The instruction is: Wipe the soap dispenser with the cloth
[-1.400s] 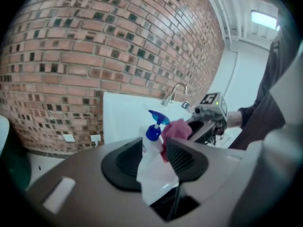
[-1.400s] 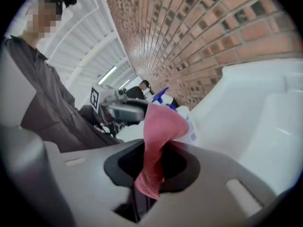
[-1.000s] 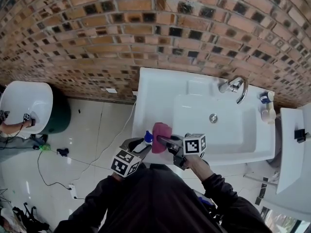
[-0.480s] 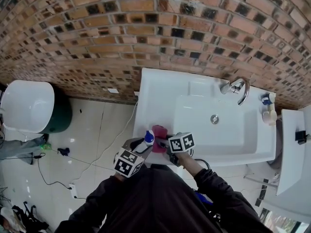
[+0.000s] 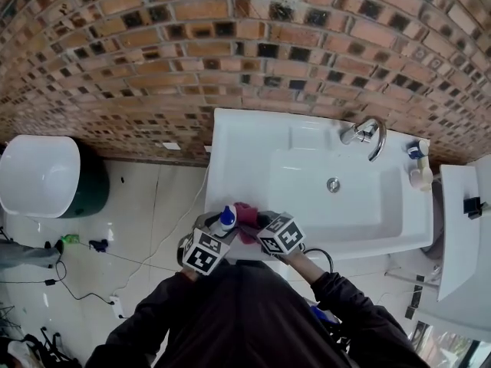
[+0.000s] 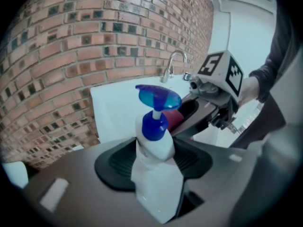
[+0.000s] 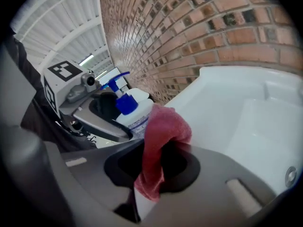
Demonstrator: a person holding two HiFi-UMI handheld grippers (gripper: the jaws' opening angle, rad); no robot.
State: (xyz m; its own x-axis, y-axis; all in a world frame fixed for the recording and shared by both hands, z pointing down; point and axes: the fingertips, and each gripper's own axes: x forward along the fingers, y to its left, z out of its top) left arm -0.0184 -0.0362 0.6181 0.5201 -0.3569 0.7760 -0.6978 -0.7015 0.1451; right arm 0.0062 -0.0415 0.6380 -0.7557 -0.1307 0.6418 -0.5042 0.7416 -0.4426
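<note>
Holding the soap dispenser [image 6: 155, 174] between its jaws, our left gripper [image 6: 152, 151] has just been letting those jaws open wider, though the dark ribbed pads lie against the bottle's two sides. We see a squat white plastic bottle with a deep blue collar and a paler, see-through blue pump head that flares out flat at the top. From the right gripper view, a label with small print shows on its side. In the head view it sits over the front left corner of the white sink [image 5: 307, 146], well apart from the tap [image 5: 368, 135] at the back. Our right gripper [image 7: 156, 167] pinches a pinkish-red cloth [image 7: 163, 131], which hangs down in a fold between its jaws. The upper bunch of the cloth touches the bottle's side, just below the collar. Both grippers are close together at that corner.
</note>
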